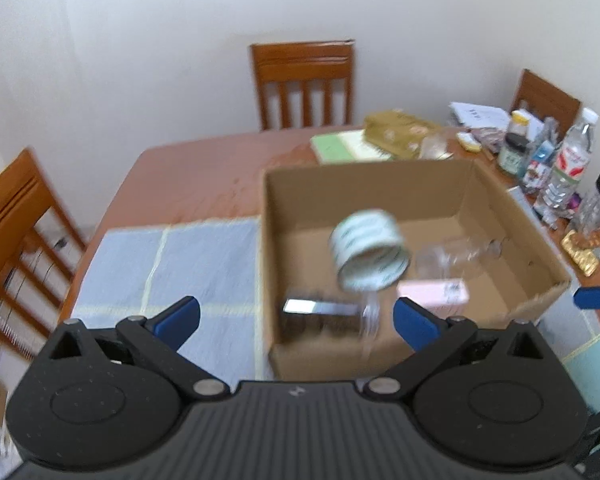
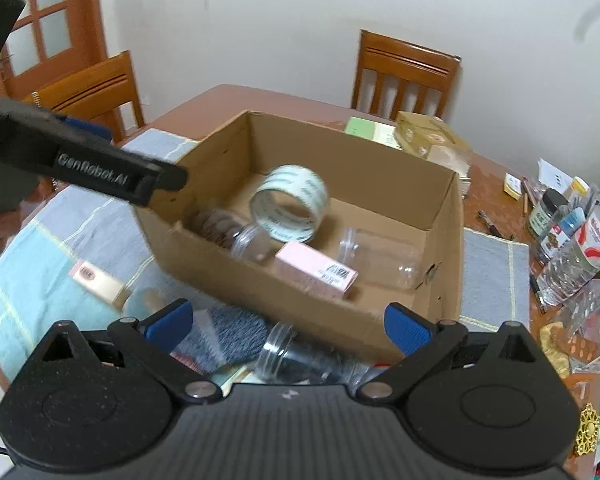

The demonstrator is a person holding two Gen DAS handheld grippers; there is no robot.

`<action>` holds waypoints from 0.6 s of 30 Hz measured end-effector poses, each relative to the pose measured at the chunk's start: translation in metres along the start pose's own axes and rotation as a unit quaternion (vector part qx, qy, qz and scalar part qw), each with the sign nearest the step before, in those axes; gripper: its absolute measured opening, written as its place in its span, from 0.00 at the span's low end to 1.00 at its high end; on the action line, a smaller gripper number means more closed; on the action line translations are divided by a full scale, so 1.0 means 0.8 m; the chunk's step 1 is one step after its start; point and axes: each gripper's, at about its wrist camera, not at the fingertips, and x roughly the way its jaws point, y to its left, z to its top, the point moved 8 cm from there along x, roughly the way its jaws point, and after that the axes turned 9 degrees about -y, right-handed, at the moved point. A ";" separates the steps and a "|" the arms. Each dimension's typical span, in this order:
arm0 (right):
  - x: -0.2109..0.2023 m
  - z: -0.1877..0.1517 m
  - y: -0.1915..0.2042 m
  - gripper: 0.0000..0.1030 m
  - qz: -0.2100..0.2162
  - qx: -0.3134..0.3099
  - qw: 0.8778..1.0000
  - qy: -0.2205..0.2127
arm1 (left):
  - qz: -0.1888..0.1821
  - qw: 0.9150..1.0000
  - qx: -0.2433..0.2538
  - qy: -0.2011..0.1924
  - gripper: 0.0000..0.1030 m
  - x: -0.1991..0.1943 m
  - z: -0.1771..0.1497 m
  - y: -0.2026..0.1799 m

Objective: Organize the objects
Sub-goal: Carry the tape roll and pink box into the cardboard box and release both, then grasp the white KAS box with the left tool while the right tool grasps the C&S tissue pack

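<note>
Both the left gripper and right gripper stood with fingers spread wide and empty; the tape roll was tilted inside the cardboard box, seemingly just dropped; next likely came the clear jar lying on the bench outside the box.

I am working in a home dining room. Before me stands a reddish-brown wooden dining table with matching slat-backed wooden chairs drawn up around it, against plain pale walls. A wooden door with glass panes shows at the left in my right-hand view. Blue checked cloth mats lie on the tabletop. Its far end is crowded with household clutter: a plastic water bottle, small jars, papers and a gold-coloured packet. An open cardboard box sits on the table.
</note>
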 end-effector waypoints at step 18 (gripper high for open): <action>-0.017 -0.044 0.085 1.00 -0.022 0.027 0.999 -0.009 | 0.008 0.999 0.021 0.029 0.99 0.003 -0.131 0.054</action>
